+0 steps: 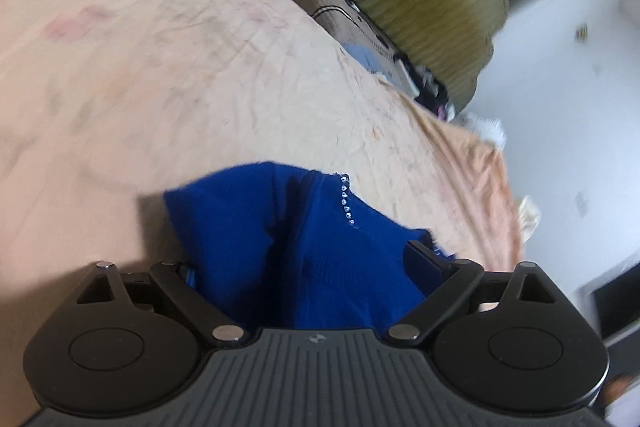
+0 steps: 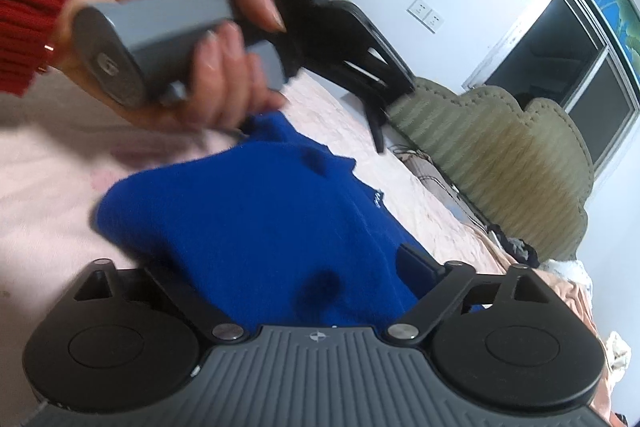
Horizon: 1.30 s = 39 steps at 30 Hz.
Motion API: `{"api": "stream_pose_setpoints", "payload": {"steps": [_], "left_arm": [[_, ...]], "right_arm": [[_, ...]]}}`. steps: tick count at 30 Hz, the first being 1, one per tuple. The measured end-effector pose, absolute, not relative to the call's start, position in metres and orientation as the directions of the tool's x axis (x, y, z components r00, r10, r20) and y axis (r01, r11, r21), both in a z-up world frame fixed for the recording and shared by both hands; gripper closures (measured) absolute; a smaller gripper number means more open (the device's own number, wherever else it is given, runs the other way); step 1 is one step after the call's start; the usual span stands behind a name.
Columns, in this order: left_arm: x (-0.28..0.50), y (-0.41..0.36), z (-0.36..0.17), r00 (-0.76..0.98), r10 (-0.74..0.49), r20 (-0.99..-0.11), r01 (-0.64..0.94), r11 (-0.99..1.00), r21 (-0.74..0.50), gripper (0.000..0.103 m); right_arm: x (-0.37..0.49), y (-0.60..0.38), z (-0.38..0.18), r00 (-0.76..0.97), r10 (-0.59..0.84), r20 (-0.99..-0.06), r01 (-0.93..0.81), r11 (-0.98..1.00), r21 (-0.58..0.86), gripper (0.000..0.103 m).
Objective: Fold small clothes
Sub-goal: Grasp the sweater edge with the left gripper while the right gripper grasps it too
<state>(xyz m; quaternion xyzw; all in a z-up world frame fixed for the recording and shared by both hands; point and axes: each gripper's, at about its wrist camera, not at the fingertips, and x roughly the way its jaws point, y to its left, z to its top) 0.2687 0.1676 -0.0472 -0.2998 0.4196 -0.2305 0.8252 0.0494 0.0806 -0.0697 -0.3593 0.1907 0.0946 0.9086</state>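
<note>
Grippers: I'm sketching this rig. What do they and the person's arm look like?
The right gripper and left gripper each have a grey ribbed body with a small emblem, black hubs and bars, silver pins. Left's handle is grey. Red ribbed sleeve, gold-coloured bracelet.

blue garment: 1, on the pink bedspread | rhinestone row on it: 1 | grippers: 2, left gripper, right gripper | hand: 1 | red sleeve: 1 | olive headboard: 1 | wall sockets: 2 | cardboard box: 1
</note>
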Motion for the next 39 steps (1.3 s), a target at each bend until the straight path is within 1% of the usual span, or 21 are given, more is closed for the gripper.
{"api": "stream_pose_setpoints", "payload": {"steps": [2,3,4,5,6,8,9,10,11,12,13,14,15,16,17,19,23,25,29,33,39], "left_arm": [[0.274,0.154,-0.042,0.546,-0.592,-0.592,0.163,0.769,-0.619,0.009],[0.275,0.146,-0.040,0.553,-0.568,-0.610,0.179,0.796,-0.579,0.009],[0.276,0.140,-0.039,0.560,-0.545,-0.624,0.193,0.819,-0.541,0.009],[0.277,0.130,-0.037,0.570,-0.512,-0.643,0.211,0.847,-0.488,0.009],[0.278,0.124,-0.036,0.576,-0.488,-0.656,0.223,0.866,-0.448,0.009],[0.276,0.110,-0.034,0.583,-0.433,-0.687,0.245,0.900,-0.360,0.010],[0.274,0.104,-0.033,0.586,-0.400,-0.704,0.252,0.917,-0.310,0.016],[0.272,0.101,-0.033,0.592,-0.369,-0.716,0.250,0.929,-0.272,0.026],[0.271,0.098,-0.032,0.598,-0.341,-0.725,0.245,0.939,-0.240,0.031],[0.270,0.099,-0.031,0.600,-0.331,-0.728,0.242,0.943,-0.230,0.041],[0.270,0.101,-0.030,0.599,-0.329,-0.730,0.237,0.944,-0.231,0.051],[0.271,0.104,-0.030,0.598,-0.325,-0.733,0.224,0.945,-0.237,0.055],[0.271,0.107,-0.030,0.599,-0.320,-0.735,0.213,0.947,-0.239,0.064],[0.272,0.110,-0.030,0.597,-0.315,-0.738,0.200,0.949,-0.244,0.070],[0.273,0.113,-0.029,0.593,-0.315,-0.741,0.190,0.949,-0.252,0.072],[0.273,0.114,-0.029,0.590,-0.315,-0.743,0.184,0.949,-0.257,0.076],[0.268,0.104,-0.027,0.606,-0.274,-0.746,0.186,0.962,-0.202,0.079],[0.266,0.099,-0.024,0.609,-0.261,-0.749,0.186,0.965,-0.185,0.086],[0.260,0.094,-0.013,0.629,-0.231,-0.742,0.182,0.972,-0.149,0.090],[0.253,0.085,0.001,0.655,-0.200,-0.728,0.178,0.978,-0.108,0.092],[0.243,0.060,0.023,0.691,-0.148,-0.707,0.183,0.983,-0.027,0.092]], "right_arm": [[0.053,0.083,-0.070,0.908,0.044,-0.418,-0.318,0.722,-0.615,0.025],[0.054,0.085,-0.071,0.908,0.048,-0.416,-0.321,0.719,-0.617,0.027],[0.054,0.086,-0.072,0.909,0.052,-0.415,-0.324,0.714,-0.621,0.032],[0.055,0.088,-0.073,0.907,0.057,-0.417,-0.331,0.708,-0.623,0.039],[0.055,0.089,-0.074,0.905,0.064,-0.420,-0.339,0.703,-0.625,0.042],[0.054,0.090,-0.076,0.903,0.073,-0.423,-0.350,0.694,-0.629,0.051],[0.054,0.091,-0.076,0.902,0.078,-0.426,-0.357,0.689,-0.631,0.054],[0.054,0.092,-0.076,0.900,0.081,-0.428,-0.362,0.684,-0.633,0.058],[0.054,0.092,-0.077,0.898,0.085,-0.431,-0.368,0.680,-0.634,0.066],[0.055,0.093,-0.078,0.895,0.087,-0.437,-0.376,0.675,-0.635,0.072],[0.057,0.093,-0.079,0.892,0.084,-0.444,-0.380,0.671,-0.637,0.083],[0.058,0.093,-0.078,0.889,0.084,-0.450,-0.385,0.670,-0.635,0.087],[0.059,0.092,-0.078,0.886,0.089,-0.455,-0.391,0.672,-0.629,0.087],[0.060,0.092,-0.078,0.884,0.092,-0.458,-0.394,0.674,-0.625,0.089],[0.060,0.091,-0.078,0.882,0.094,-0.462,-0.397,0.677,-0.620,0.090],[0.061,0.091,-0.078,0.877,0.100,-0.470,-0.406,0.677,-0.614,0.097],[0.064,0.088,-0.078,0.873,0.105,-0.477,-0.413,0.678,-0.608,0.097],[0.065,0.087,-0.077,0.871,0.112,-0.478,-0.416,0.686,-0.597,0.097],[0.065,0.080,-0.071,0.869,0.133,-0.477,-0.417,0.716,-0.560,0.098],[0.057,0.071,-0.065,0.890,0.141,-0.433,-0.393,0.720,-0.573,0.099],[0.050,0.047,-0.051,0.923,0.114,-0.367,-0.326,0.739,-0.589,0.099]]}}
